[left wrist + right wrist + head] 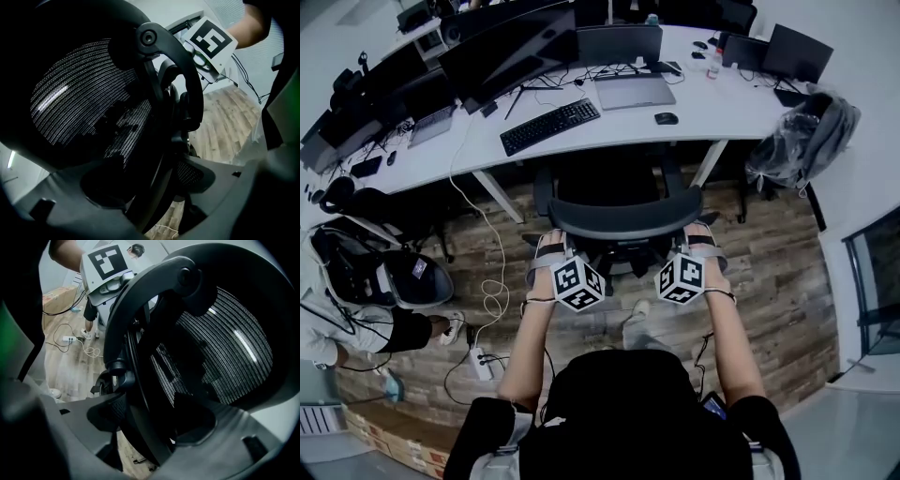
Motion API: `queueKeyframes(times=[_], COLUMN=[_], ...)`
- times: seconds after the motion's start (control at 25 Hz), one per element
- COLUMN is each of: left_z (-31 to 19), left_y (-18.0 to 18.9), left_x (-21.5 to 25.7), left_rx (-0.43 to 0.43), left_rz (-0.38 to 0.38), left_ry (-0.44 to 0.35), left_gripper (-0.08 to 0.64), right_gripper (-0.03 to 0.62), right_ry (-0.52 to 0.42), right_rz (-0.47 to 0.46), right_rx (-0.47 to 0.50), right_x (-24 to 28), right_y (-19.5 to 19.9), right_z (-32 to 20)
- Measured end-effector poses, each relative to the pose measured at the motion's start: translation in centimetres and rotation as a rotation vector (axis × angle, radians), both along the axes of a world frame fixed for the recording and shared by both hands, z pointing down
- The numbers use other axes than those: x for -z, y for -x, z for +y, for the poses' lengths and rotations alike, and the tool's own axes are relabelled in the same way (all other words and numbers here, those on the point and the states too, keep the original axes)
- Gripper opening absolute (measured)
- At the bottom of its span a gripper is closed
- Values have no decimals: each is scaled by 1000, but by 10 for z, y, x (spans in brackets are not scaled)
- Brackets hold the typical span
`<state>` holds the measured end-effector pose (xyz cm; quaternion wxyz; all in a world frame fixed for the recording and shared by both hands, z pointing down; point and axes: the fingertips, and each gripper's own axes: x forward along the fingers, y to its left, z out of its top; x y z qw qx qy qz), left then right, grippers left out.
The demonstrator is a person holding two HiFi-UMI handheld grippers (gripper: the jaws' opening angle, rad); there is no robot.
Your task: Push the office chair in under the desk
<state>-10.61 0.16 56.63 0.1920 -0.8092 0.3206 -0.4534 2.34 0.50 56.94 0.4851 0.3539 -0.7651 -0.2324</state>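
The black mesh office chair (623,221) stands at the white desk (712,105), its seat under the desktop and its backrest toward me. My left gripper (549,253) holds the left end of the backrest's top rim and my right gripper (701,244) holds the right end. In the left gripper view the chair's backrest frame (161,89) runs down between the jaws of the left gripper (154,187), with mesh (84,93) to one side. The right gripper view mirrors this: the frame (126,333) sits between the jaws of the right gripper (152,427), beside the mesh (225,343).
On the desk lie a keyboard (549,126), a laptop (634,91), a mouse (667,118) and monitors (511,47). A grey backpack (806,136) hangs at the desk's right end. At left sits a person (356,328) beside another chair (412,279). A power strip (481,361) and cables lie on the wooden floor.
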Motion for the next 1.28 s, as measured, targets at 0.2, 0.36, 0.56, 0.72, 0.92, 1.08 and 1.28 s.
queueKeyframes(times=[0.2, 0.36, 0.56, 0.72, 0.92, 1.08, 1.28], left_z=[-31, -50, -72, -86, -103, -119, -142], left_y=[-9, -14, -15, -17, -22, -27, -33], left_x=[6, 4, 2, 2, 1, -1, -3], left_rx=[17, 37, 64, 81, 98, 118, 139], left_rz=[-10, -19, -40, -66, -65, -76, -94], left_ry=[4, 14, 23, 33, 24, 17, -2], left_gripper=[354, 354, 354, 354, 356, 356, 357], right_gripper=[302, 301, 302, 302, 302, 302, 302], right_ry=[1, 3, 2, 6, 12, 11, -3], right_rz=[-10, -23, -21, -23, -21, -21, -25], right_rx=[7, 24, 36, 56, 84, 90, 101], right_x=[6, 5, 5, 5, 6, 5, 4], right_y=[-8, -13, -14, -16, -20, -25, -30], right_z=[-30, -49, -72, -85, -102, -118, -140])
